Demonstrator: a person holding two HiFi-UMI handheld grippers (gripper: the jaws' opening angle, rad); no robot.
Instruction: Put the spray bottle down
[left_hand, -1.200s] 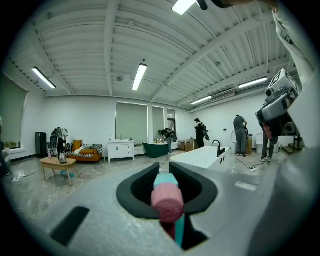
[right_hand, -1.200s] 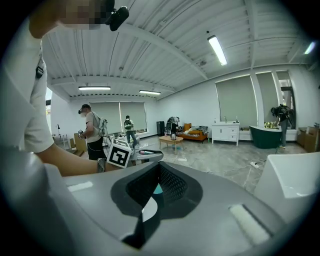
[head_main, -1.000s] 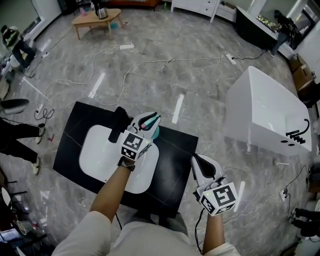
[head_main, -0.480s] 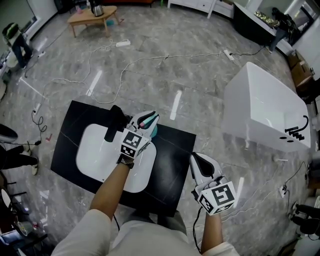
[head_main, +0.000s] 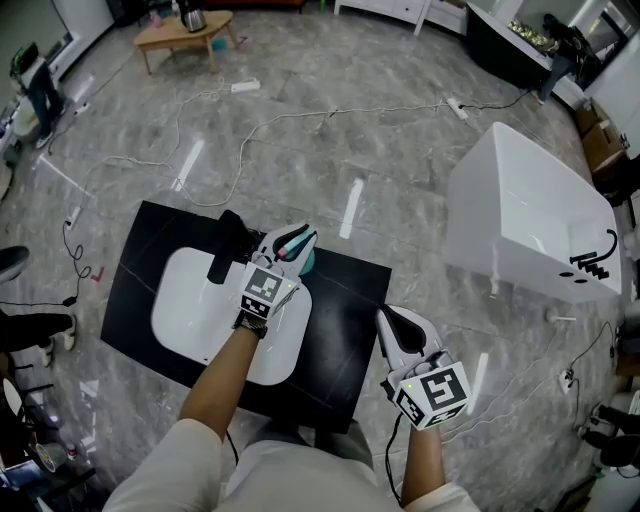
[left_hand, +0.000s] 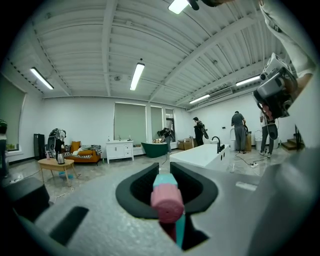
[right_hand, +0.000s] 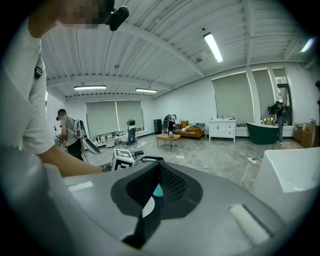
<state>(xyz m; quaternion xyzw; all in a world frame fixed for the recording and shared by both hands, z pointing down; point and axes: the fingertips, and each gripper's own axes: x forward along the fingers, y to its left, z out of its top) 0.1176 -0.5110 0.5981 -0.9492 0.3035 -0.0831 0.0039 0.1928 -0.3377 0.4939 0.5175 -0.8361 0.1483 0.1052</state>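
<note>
The spray bottle (head_main: 304, 261) is teal with a pink head and hangs over the right rim of the white basin (head_main: 185, 305). My left gripper (head_main: 293, 245) is shut on its head. In the left gripper view the pink and teal spray bottle (left_hand: 167, 205) fills the gap between the black pads of the left gripper (left_hand: 167, 174). My right gripper (head_main: 398, 327) hovers off the front right corner of the black counter (head_main: 345, 335), jaws together and empty. The right gripper (right_hand: 160, 167) looks towards the left one, whose marker cube (right_hand: 122, 159) shows beyond it.
A black faucet (head_main: 226, 248) stands at the basin's back edge, just left of the bottle. A white bathtub (head_main: 530, 225) sits to the right on the grey floor. Cables (head_main: 300, 122) trail across the floor, and a small wooden table (head_main: 190, 30) stands far back.
</note>
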